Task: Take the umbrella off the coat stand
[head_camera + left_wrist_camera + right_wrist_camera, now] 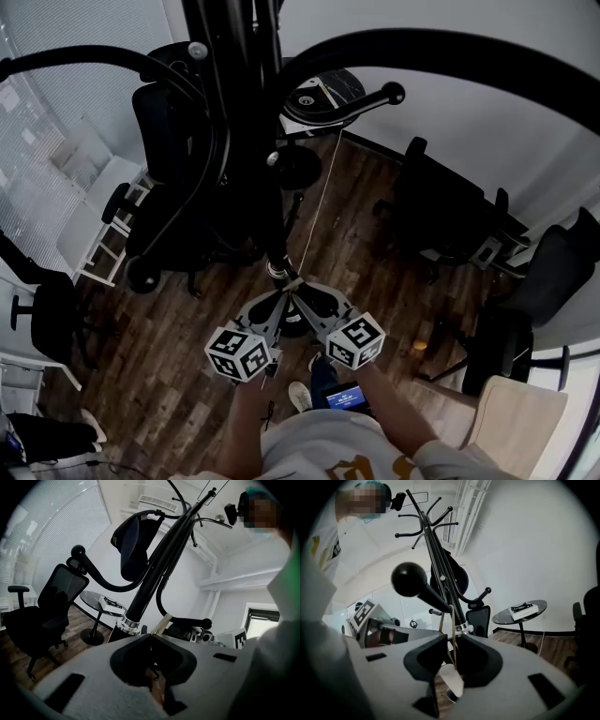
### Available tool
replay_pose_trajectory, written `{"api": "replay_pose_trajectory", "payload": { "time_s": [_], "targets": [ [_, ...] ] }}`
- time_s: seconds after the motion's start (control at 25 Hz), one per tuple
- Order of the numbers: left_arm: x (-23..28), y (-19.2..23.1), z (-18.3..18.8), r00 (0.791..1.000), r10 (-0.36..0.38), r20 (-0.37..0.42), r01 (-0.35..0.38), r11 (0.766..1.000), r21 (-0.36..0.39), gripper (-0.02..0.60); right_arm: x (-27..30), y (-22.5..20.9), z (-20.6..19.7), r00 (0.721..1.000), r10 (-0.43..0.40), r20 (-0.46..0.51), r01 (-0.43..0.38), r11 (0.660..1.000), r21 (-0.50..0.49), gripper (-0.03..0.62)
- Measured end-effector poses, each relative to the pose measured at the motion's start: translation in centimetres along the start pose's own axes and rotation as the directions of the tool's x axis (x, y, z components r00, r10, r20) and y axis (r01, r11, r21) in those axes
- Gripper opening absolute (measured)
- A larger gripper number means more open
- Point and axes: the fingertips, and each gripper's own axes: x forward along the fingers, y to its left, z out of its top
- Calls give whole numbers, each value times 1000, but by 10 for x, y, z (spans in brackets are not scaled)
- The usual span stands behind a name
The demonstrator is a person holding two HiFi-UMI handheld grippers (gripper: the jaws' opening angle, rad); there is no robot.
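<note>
The black coat stand rises toward me, and a black umbrella hangs along its pole. The umbrella ends in a silver collar with a tan strap just below it. Both grippers meet there. My right gripper is shut on the strap, which runs up to a ball-ended hook arm; a white tag dangles below the jaws. My left gripper is shut, its tips beside the strap and under the collar. Whether it pinches the strap is hidden.
A dark cap hangs on an upper hook. Curved stand arms with ball ends spread around the pole. A round glass table carrying a box stands behind, black office chairs on both sides, and white shelving at the left.
</note>
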Motion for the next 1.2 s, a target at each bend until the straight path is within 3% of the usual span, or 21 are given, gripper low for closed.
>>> {"api": "replay_pose_trajectory", "payload": {
  "time_s": [0.16, 0.32, 0.84, 1.2],
  "targets": [
    [0, 0, 0, 1000, -2, -2, 2, 1000, 1, 25, 5, -3, -10, 999, -29, -46, 29, 1000, -9, 74],
    [0, 0, 0, 1000, -4, -6, 4, 1000, 1, 25, 8, -6, -12, 997, -41, -63, 42, 999, 10, 25],
    [4, -1, -2, 1000, -23, -14, 22, 999, -40, 23, 3, -7, -12, 994, -80, -70, 84, 994, 69, 14],
    [5, -5, 6, 998, -51, 22, 52, 995, -85, 23, -3, -12, -3, 994, -96, -44, 101, 988, 115, 14]
  ]
}}
